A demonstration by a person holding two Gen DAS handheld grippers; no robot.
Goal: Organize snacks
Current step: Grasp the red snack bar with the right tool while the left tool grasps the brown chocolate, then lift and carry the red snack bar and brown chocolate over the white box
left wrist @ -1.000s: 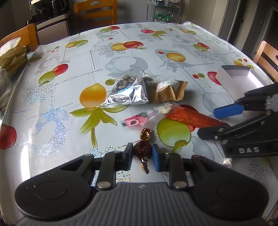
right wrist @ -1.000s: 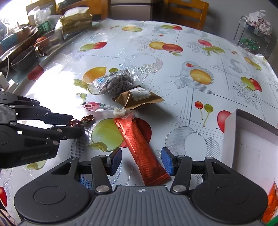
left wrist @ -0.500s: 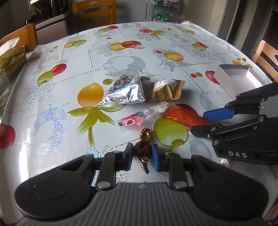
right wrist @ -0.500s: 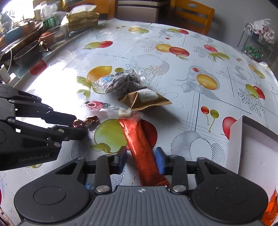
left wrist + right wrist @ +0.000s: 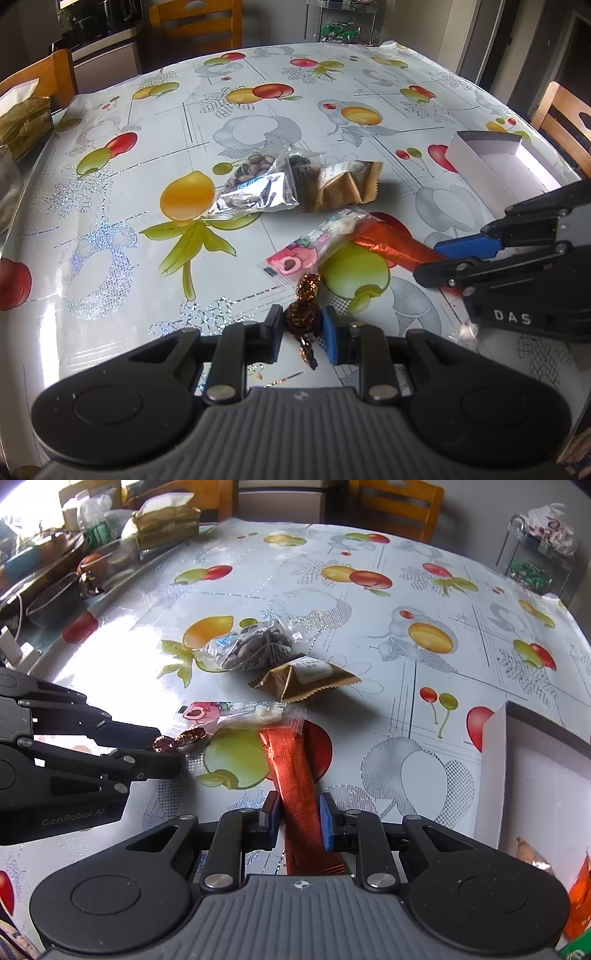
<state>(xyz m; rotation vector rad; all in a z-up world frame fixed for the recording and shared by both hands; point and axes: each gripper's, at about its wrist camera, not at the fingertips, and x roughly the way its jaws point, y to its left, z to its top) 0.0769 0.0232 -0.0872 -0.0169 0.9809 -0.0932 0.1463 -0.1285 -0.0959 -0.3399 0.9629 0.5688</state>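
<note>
My left gripper [image 5: 302, 325] is shut on a brown foil-wrapped candy [image 5: 303, 315], just above the table; the candy also shows in the right wrist view [image 5: 177, 739]. My right gripper [image 5: 297, 818] is shut on a long orange snack stick [image 5: 295, 775] lying on the fruit-print tablecloth; the stick also shows in the left wrist view [image 5: 391, 247]. A clear pink-print candy packet [image 5: 236, 712], a brown wrapped pastry [image 5: 306, 679] and a clear bag of seeds [image 5: 251, 650] lie beyond.
An open white box [image 5: 535, 775] sits at the right with some snacks inside; it also shows in the left wrist view [image 5: 498, 162]. Bowls, jars and bags [image 5: 74, 561] crowd the far left edge. Wooden chairs [image 5: 195, 22] stand around the table.
My right gripper has moved forward over the orange stick and closed its jaws onto it. The left gripper keeps holding the brown candy, almost still.
</note>
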